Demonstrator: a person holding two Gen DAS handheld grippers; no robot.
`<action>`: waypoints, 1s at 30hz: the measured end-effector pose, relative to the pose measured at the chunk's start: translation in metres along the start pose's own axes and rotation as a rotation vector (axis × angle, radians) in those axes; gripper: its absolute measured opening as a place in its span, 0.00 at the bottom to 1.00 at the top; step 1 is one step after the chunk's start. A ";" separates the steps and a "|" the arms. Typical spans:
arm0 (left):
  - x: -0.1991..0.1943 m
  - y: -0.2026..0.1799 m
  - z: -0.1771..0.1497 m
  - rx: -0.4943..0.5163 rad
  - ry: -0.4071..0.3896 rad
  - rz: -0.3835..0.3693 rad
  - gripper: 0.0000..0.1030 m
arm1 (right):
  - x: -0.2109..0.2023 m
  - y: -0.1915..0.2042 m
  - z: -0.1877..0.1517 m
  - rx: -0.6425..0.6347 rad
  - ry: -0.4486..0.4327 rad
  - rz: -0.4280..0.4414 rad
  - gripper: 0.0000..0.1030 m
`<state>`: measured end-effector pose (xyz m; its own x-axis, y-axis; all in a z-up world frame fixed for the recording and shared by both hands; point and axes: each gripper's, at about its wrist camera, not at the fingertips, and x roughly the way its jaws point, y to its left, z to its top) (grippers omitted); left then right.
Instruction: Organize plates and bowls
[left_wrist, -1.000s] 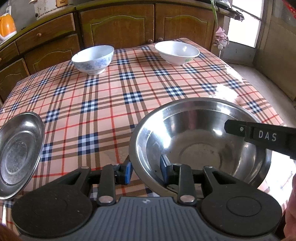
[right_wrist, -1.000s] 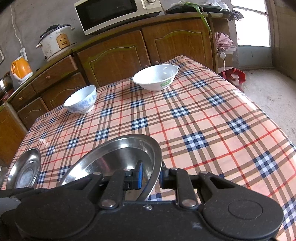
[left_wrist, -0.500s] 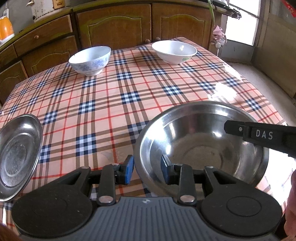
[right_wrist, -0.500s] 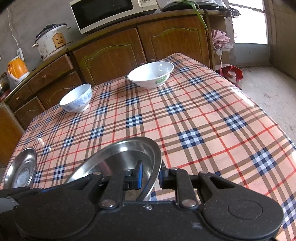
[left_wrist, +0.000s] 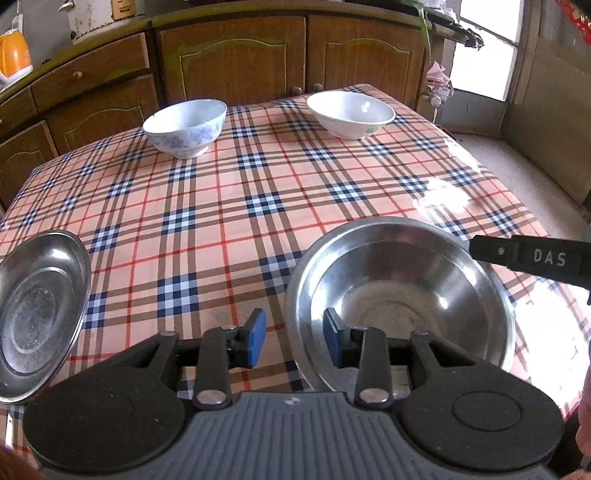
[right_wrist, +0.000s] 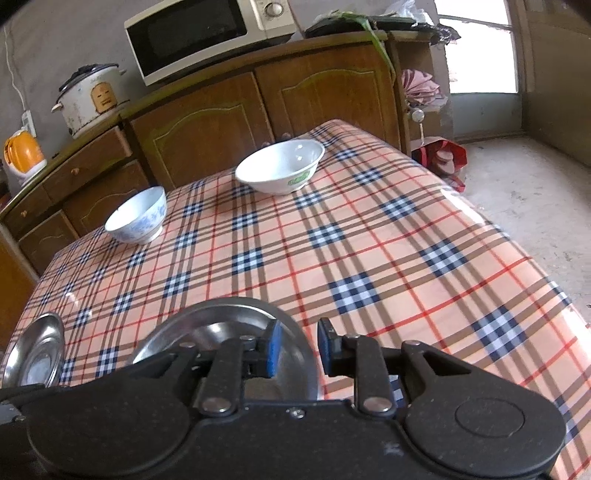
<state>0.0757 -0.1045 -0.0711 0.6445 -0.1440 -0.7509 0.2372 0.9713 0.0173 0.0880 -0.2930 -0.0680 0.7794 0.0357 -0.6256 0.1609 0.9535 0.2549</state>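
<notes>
Left gripper (left_wrist: 293, 341) and right gripper (right_wrist: 297, 350): matte black linkage arms with silver pivot screws and blue pads (left_wrist: 255, 341); the left's base was grey and ribbed; a finger bore white "DAS" lettering.

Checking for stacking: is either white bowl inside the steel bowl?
No, both white bowls stand apart at the table's far end; the steel bowl is empty.

Both wrist cams sit low at the near edge of the checked table (left_wrist: 229, 206), looking obliquely down & forward to the cupboards (right_wrist: 207, 122), close over the steel bowl (left_wrist: 399, 295); both share steel bowl, plate (right_wrist: 35, 350), two white bowls.
</notes>
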 end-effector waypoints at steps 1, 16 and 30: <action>-0.001 0.001 0.001 -0.002 -0.003 -0.001 0.41 | -0.002 -0.001 0.002 0.000 -0.005 -0.001 0.30; -0.023 0.003 0.026 -0.028 -0.078 -0.004 0.62 | -0.024 0.000 0.031 -0.043 -0.080 0.025 0.54; -0.035 0.002 0.063 -0.014 -0.136 -0.014 0.62 | -0.040 -0.008 0.067 -0.089 -0.145 0.028 0.59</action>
<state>0.0994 -0.1091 -0.0037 0.7339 -0.1806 -0.6548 0.2368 0.9716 -0.0026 0.0965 -0.3217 0.0044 0.8631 0.0256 -0.5044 0.0885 0.9756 0.2010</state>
